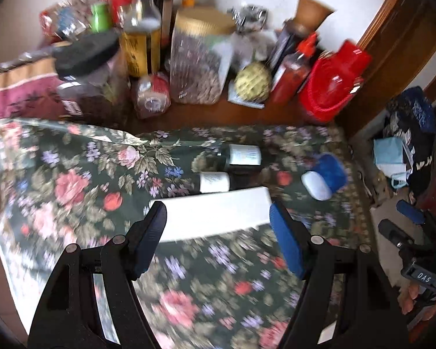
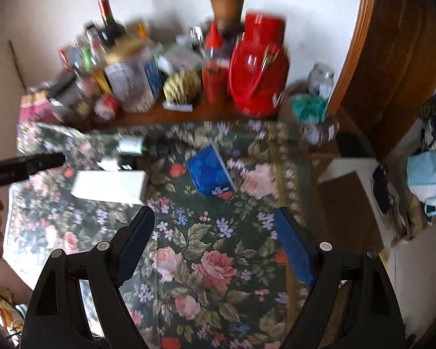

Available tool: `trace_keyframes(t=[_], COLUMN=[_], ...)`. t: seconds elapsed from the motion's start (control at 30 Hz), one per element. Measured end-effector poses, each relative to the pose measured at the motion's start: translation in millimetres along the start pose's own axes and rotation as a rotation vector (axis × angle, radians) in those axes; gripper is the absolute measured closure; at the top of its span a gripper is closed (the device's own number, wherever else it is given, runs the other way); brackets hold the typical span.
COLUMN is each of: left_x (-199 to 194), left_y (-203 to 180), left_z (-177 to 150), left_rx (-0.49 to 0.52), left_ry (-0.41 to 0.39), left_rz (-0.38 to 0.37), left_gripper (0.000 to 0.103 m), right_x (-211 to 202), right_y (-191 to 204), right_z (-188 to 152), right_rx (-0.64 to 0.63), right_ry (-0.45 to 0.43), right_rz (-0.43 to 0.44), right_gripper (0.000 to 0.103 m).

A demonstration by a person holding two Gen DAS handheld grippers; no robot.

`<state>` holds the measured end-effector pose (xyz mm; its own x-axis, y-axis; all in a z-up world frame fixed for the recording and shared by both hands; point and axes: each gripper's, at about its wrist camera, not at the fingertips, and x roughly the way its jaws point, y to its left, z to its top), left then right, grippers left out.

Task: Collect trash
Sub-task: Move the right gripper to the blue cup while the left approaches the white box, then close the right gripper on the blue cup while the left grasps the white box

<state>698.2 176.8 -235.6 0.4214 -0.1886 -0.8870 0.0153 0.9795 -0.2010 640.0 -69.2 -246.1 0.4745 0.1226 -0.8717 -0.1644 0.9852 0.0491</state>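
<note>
A white box lies on the floral tablecloth; it also shows in the right wrist view. My left gripper is open, fingers on either side of the box's near edge, just above it. Two dark bottles with white labels lie behind the box. A blue box lies to the right, also in the left wrist view, with a small white object against it. My right gripper is open and empty above the cloth, short of the blue box.
Jars, bottles and a red thermos crowd the back of the table against the wall. A clear jar with a gold lid stands behind the bottles. A wooden door frame and clutter on the floor are to the right.
</note>
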Motion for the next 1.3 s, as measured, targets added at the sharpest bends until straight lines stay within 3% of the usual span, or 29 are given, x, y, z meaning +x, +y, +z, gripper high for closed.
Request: trace_keyframes(t=[0.3,0.5,0.57,0.67,0.83,1.0,1.17,1.27,1.3], left_x=[81,87,86,85,81,89,103,110,106], left_y=[17,5,-1,-14,-11,10,20,12,7], left_z=[9,-2,-8,-19,-10,16,18,5,2], left_rx=[0.083,0.106,0.109,0.171,0.177,0.115,0.035,0.069,0.103], left_ry=[0.121,0.117,0.128,0.144,0.137,0.103,0.139,0.186,0.169], left_rz=[-0.058,-0.044,-0.073,-0.067,-0.047,-0.015,-0.121,-0.132,-0.111], left_gripper=[0.031,0.031,0.031,0.031,0.031,0.031,0.031,0.031,0.031], right_x=[75,95,94,93,75,46,25,17,14], right_y=[15,14,10,6,-6,-18,-30,-34,-35], right_z=[16,26,27,24,17,10,5,0,-2], right_rx=[-0.109,-0.137,-0.117,-0.095,-0.053,-0.011,0.049,0.082,0.091], right_ry=[0.102,0.106,0.112,0.122,0.086,0.043,0.018,0.005,0.001], right_rz=[-0.102,-0.136,-0.103,-0.054,-0.001,0.012,0.024,0.034,0.043], right_gripper=[0.021,0.028,0.049,0.061,0.063,0.063,0.063,0.063,0.063])
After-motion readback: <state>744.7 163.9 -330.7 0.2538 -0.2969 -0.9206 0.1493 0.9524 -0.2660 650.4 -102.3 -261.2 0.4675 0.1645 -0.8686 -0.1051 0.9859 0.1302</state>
